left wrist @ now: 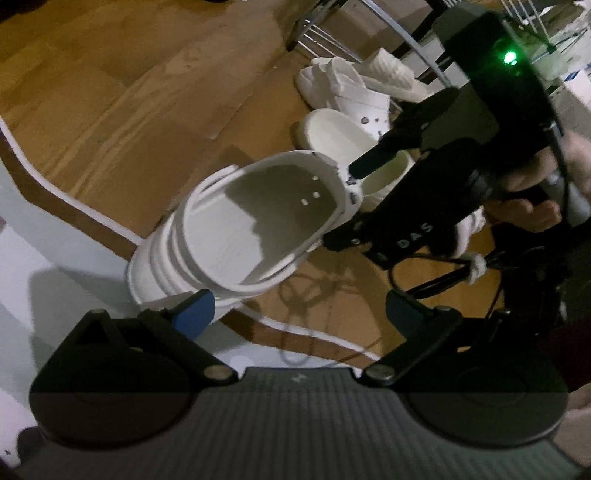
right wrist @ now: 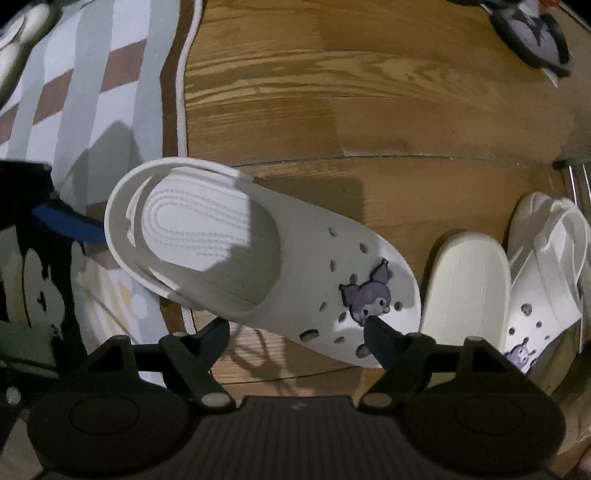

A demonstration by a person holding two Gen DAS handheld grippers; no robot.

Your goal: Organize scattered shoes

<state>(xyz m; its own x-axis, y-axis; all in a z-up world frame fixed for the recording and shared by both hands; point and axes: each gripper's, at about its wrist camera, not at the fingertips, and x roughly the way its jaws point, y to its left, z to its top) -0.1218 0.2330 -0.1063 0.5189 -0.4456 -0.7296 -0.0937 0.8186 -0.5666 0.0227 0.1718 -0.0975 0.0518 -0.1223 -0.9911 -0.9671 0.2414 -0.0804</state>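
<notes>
Step in hand: judged to be the set-down of one white clog (right wrist: pixel 258 254) next to shoes already gathered; the clog looks freshly let go, or about to be.
Clog position: right wrist view, centre, toe toward 4 o'clock, heel strap toward 10 o'clock. Heel end overlaps the rug (right wrist: pixel 74 110) edge, toe end over the wood floor (right wrist: pixel 369 92). Cannot tell whether it rests flat or is propped.
Clog marks: purple cartoon charm (right wrist: pixel 369 295) on the toe, among the vent holes.
Right tongs (right wrist: pixel 295 325): wide apart, pointing down. One finger tip sits over the charm, the other over the floor off the clog's side. Nothing pinched.
Left tongs (left wrist: pixel 295 306): wide apart, blue pads. Left pad lies close against the clog's heel at 7 o'clock; contact uncertain. Nothing clamped between them.
Gathered shoes: cream slipper (right wrist: pixel 465 288) at 3 o'clock, just beside the clog's toe; a matching white clog (right wrist: pixel 543 288) beyond it, beside a metal rack (left wrist: pixel 332 33).
Other stray: a dark slipper (right wrist: pixel 532 37) at 1 o'clock, well apart.
Next move (judgement): clog lies askew to the row. Needs a regrip at heel or side wall, a turn to match its mate, then placement alongside it.
Risk: soft foam, springy strap; a shallow pinch may slip.
</notes>
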